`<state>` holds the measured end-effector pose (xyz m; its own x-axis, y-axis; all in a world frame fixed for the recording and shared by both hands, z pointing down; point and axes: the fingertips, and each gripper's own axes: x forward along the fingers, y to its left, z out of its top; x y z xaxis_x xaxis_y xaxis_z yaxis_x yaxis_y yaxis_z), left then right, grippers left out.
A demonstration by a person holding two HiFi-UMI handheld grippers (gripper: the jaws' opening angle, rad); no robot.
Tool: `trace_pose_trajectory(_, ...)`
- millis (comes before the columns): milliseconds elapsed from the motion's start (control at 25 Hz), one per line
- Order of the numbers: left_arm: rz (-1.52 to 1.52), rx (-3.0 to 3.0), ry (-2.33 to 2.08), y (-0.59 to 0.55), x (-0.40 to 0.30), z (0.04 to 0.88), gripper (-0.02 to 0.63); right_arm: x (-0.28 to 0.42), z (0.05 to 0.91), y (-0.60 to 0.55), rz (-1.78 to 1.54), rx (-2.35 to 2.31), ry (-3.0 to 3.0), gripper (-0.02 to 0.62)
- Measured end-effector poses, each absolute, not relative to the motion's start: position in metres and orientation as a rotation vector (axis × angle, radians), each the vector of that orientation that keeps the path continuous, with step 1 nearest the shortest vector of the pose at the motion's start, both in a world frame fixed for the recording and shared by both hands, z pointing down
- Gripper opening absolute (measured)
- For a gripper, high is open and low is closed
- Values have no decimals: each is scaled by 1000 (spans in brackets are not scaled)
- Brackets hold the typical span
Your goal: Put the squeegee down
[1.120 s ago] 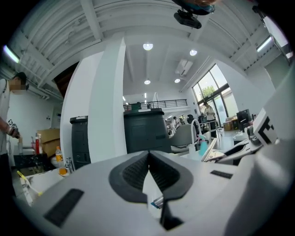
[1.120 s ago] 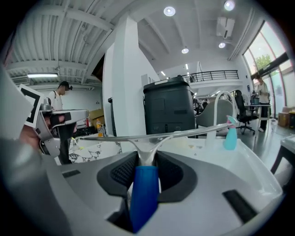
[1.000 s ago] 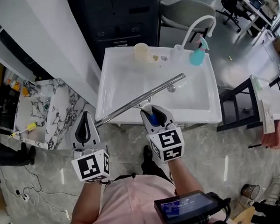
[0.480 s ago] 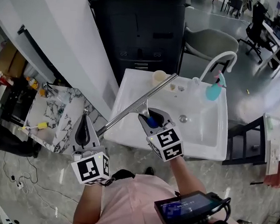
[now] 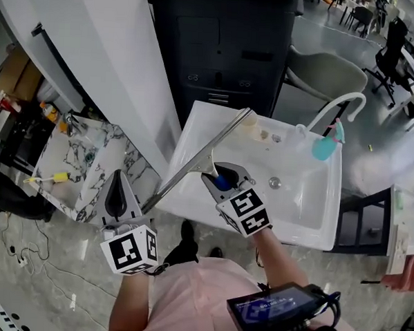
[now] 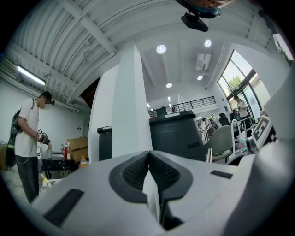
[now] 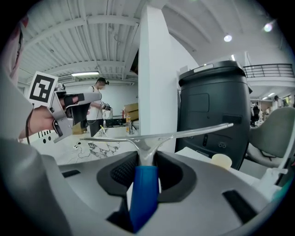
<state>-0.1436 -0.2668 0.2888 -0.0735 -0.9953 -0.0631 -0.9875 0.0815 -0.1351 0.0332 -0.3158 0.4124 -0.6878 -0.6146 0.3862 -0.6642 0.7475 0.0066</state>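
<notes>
Nearest the camera, a dark screen (image 5: 274, 311) is seen below a pink top (image 5: 186, 299), and two forearms are stretched forward from it. The left hand-held gripper (image 5: 118, 179) is held over the grey floor (image 5: 85, 252), short of the sink (image 5: 195, 129) and to its left; in the left gripper view (image 6: 149, 159) its jaws are shown pressed together with nothing between them. The right hand-held gripper (image 5: 224, 175) is held over the sink's front edge, and in the right gripper view (image 7: 146, 167) its jaws are seen clamped on the blue handle (image 7: 144, 193) of the squeegee (image 5: 200, 157). The squeegee is thus carried in the air and not laid down: its long metal blade (image 7: 156, 135) is slanted across the sink's left part, one end reaching out past the front left corner, the other ending by a pale cup (image 7: 222, 161) at the back rim. Farther along that rim a teal spray bottle (image 5: 324, 147) is set beside a white curved tap (image 5: 332, 107). Left of the sink, a marbled worktop (image 5: 79, 165) with small items is seen beside a white wall (image 5: 95, 58). Behind the sink a black cabinet (image 5: 220, 44) and a grey chair (image 5: 324, 74) are placed, and a person (image 6: 27, 138) is stood far off at the left in the left gripper view
</notes>
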Motion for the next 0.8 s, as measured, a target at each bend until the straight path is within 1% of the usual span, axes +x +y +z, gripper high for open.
trace_pose_trajectory(800, -240, -2087, 2264, -304, -184, 337, 9, 11, 532, -319, 434, 743, -2446, 117)
